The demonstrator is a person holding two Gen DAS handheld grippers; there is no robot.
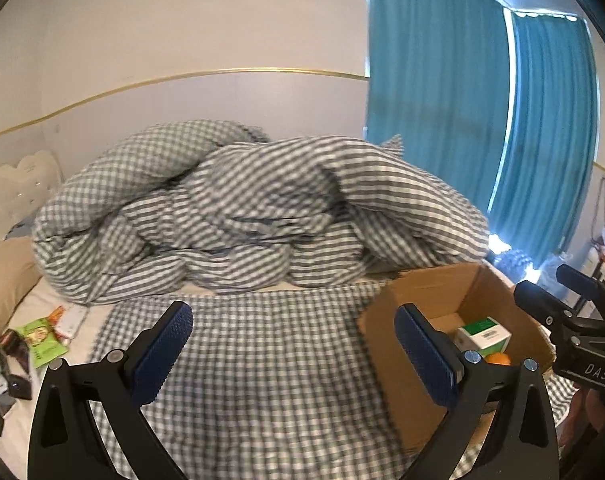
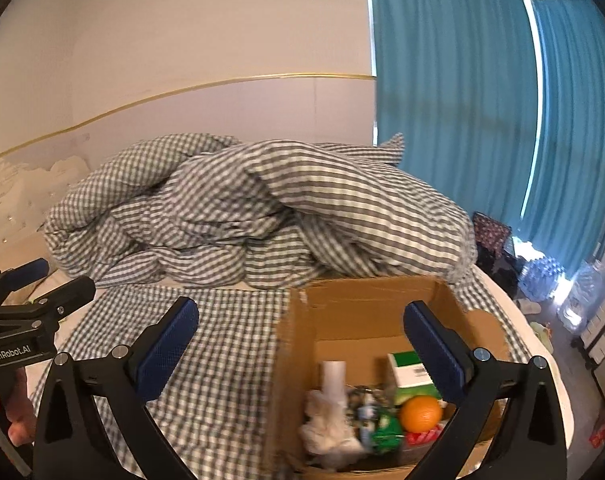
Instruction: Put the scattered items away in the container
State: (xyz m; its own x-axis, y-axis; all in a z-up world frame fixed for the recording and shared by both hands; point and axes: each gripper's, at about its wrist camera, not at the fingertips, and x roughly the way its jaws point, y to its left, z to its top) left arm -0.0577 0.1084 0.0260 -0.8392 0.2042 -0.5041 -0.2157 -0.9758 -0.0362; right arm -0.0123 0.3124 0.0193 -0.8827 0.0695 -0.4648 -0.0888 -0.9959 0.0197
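Cardboard box [image 2: 382, 320] sits on the checked bed cover, already holding an orange [image 2: 421, 414] and a green carton [image 2: 410, 368]. Remaining packets [image 1: 42, 340] lie far left on the bed; likely light, crinkly, best pinched at an edge. Both the left hand-held gripper [image 1: 294, 344] and the right hand-held gripper [image 2: 302, 344] hover spread wide and empty, the right above the box.

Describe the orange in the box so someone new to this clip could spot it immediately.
Find the open cardboard box standing on the checked bedspread in front of the heaped duvet. Among the clutter inside sits the orange, just below a green-and-white carton. It is the only round, plain bright-orange thing there.
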